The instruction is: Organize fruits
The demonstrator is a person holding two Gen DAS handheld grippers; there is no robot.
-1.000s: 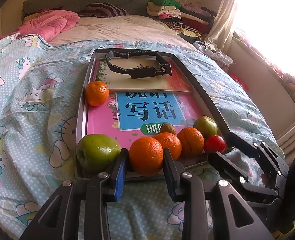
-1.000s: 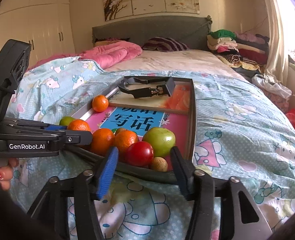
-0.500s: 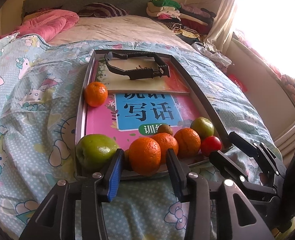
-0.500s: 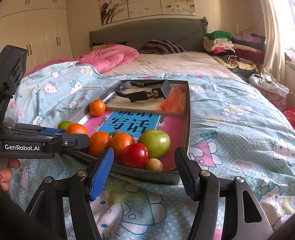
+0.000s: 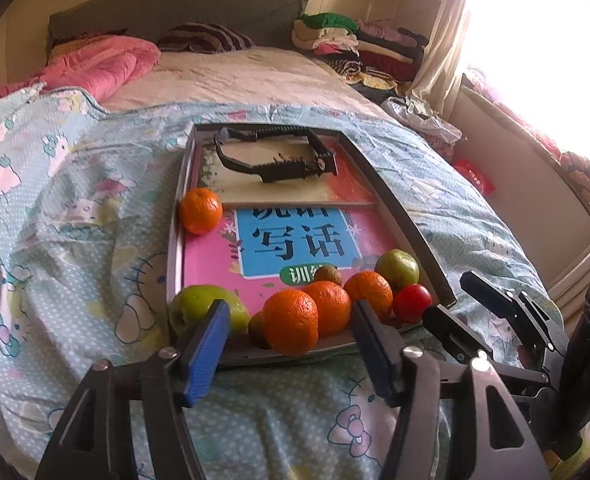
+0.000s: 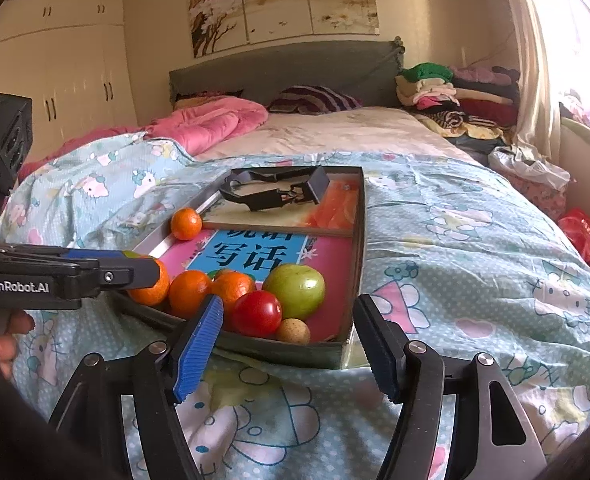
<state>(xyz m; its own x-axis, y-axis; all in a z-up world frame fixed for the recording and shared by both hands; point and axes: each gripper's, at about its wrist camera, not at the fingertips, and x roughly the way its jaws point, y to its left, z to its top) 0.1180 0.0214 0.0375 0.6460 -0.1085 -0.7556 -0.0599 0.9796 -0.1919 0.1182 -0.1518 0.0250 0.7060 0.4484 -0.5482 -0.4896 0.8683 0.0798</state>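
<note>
Fruit crowds the near end of a shallow tray (image 5: pixel 399 216) set on a bed (image 5: pixel 75 240) with a cartoon-print quilt. Both grippers hover short of the tray rim, released and empty: the left gripper (image 5: pixel 291 354) faces the nearest orange (image 5: pixel 291 320), the right gripper (image 6: pixel 287 344) faces a red tomato (image 6: pixel 257 313) and green apple (image 6: pixel 295 290). The oranges and apples look firm and round, likely to roll, so a hold across the widest part seems best. The tomato probably bruises under a hard squeeze. One lone orange (image 5: pixel 201 210) sits apart by the left rim. A black clamp-like tool (image 5: pixel 279 160) lies on books (image 5: pixel 291 240) lining the tray. Neighbouring fruit touch, leaving little finger room.
</note>
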